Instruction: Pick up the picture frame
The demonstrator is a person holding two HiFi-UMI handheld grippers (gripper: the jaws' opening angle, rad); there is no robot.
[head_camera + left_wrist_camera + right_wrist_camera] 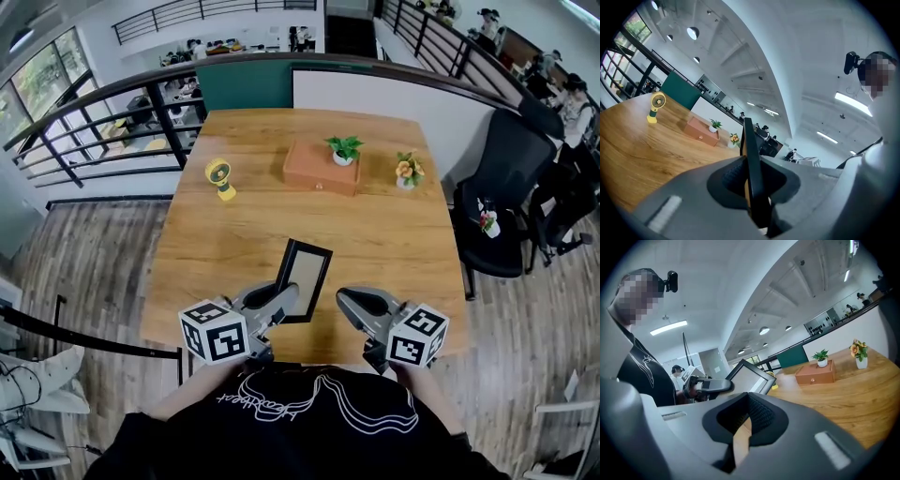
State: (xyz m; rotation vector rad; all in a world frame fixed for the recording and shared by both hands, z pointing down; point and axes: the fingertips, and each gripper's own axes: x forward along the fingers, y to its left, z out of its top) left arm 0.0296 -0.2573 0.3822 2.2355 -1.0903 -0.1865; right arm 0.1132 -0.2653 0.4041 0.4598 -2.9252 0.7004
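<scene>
Open office mezzanine, dark metal railing (94, 103) around it, and a big pale wooden table (394, 234) in the middle. At the far end there's a little yellow handheld fan (221, 178), a flat terracotta box (314, 171) with a small green potted plant (344, 148) on top, and a white pot of orange flowers (407, 171).

The black rectangular picture frame (307, 272) is near the front edge of the table. The left gripper (289, 294) has its jaws clamped on the frame's thin rim down at one corner. The frame looks tilted up, but it's hard to say if it's fully clear of the wood.

The main risk is that it's a corner-only pinch on a slim edge. The frame's weight hangs out past the jaws, so it could swing or slide out if the gripper gets twisted or jerked.

The left gripper sits low, pointing forward and inward. The right gripper (343, 298) is just beside the frame without touching it. It's angled inward too, jaws closed to a sliver with nothing in them.
</scene>
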